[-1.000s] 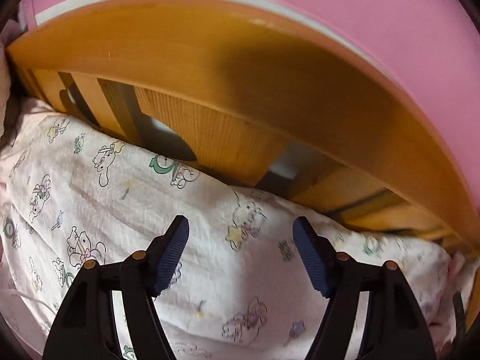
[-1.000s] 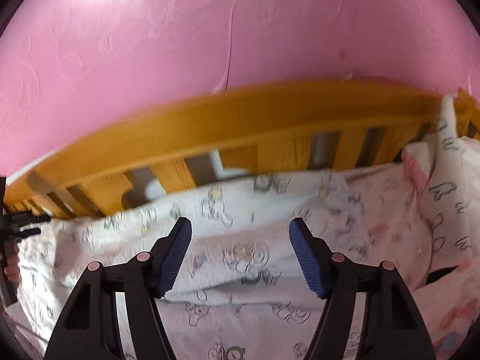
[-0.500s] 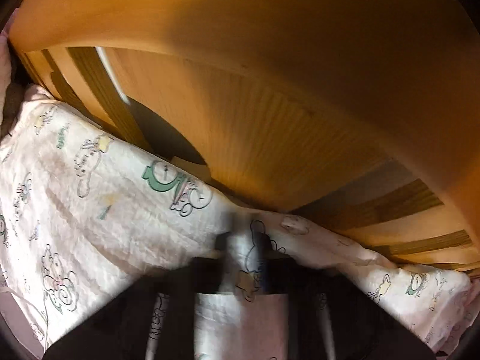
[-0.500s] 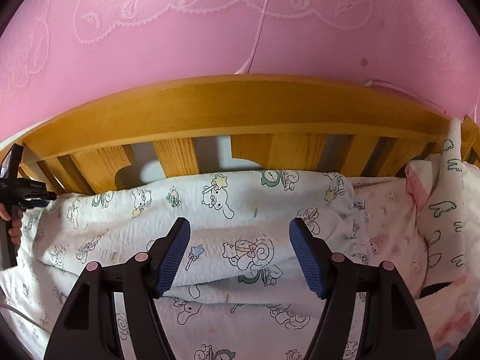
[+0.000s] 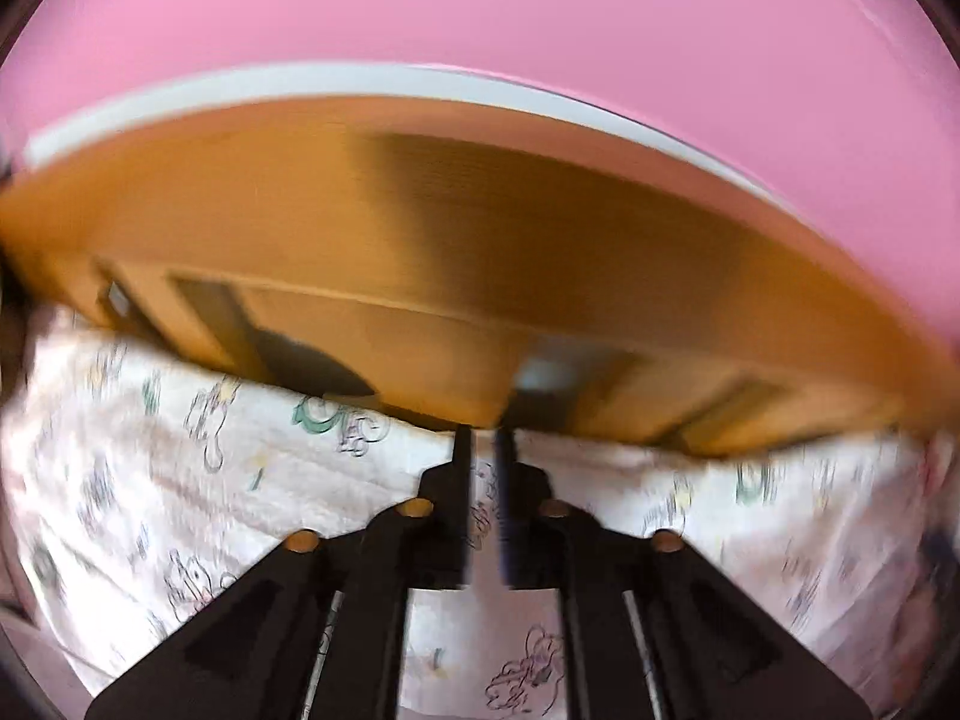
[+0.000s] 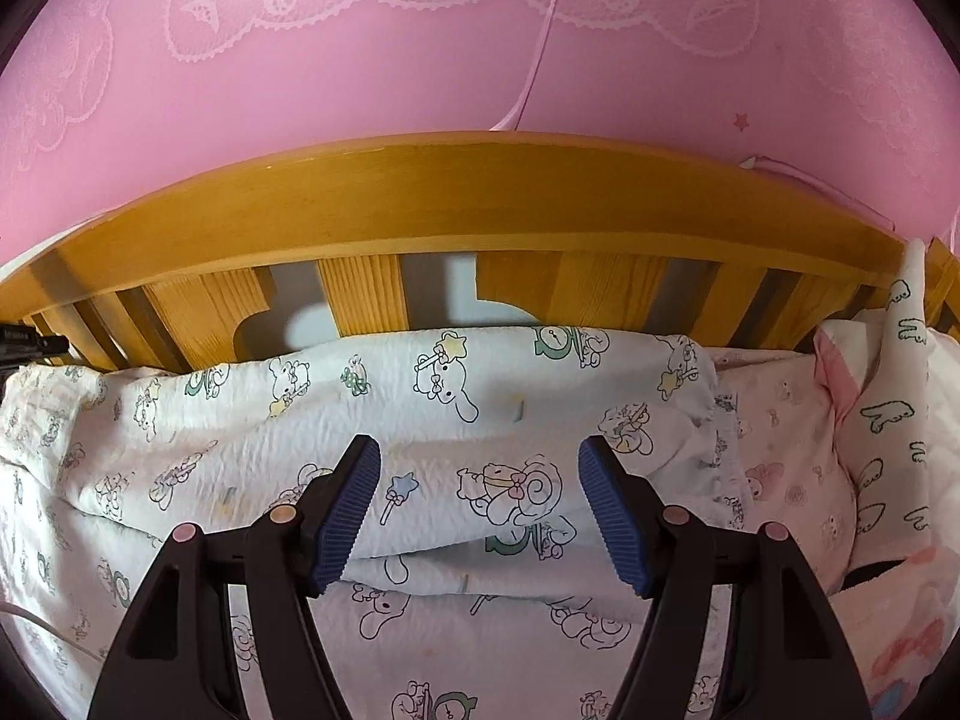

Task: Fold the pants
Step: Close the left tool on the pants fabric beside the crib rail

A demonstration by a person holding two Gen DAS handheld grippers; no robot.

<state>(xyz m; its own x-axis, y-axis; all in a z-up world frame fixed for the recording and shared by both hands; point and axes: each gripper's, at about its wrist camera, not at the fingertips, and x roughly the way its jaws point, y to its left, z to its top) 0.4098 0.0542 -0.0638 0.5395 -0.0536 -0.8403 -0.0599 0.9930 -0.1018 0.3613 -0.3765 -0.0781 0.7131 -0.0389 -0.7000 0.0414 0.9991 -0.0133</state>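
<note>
The left gripper (image 5: 483,450) had its jaws nearly together and opening, a narrow gap between them in which white printed cloth showed; that view was blurred, so whether the pads still pressed the fabric could not be told. Its tips sat at the far edge of the pants (image 6: 456,420), right below the wooden rail (image 6: 480,204) of the bed. The right gripper (image 6: 480,504) stood with its jaws wide apart, its blue ribbed pads (image 6: 351,510) clear of the cloth and holding nothing. The pants, white with cartoon animals, lay stretched along the bed's far edge against the rail's slats, a fold running lengthwise just below the right gripper's tips. Their bunched end lay toward the bed's right side, touching a pink patterned sheet (image 6: 786,438). A pillow (image 6: 900,408) stood in the far right corner. The pink wall (image 6: 420,60) rose behind the rail.
</note>
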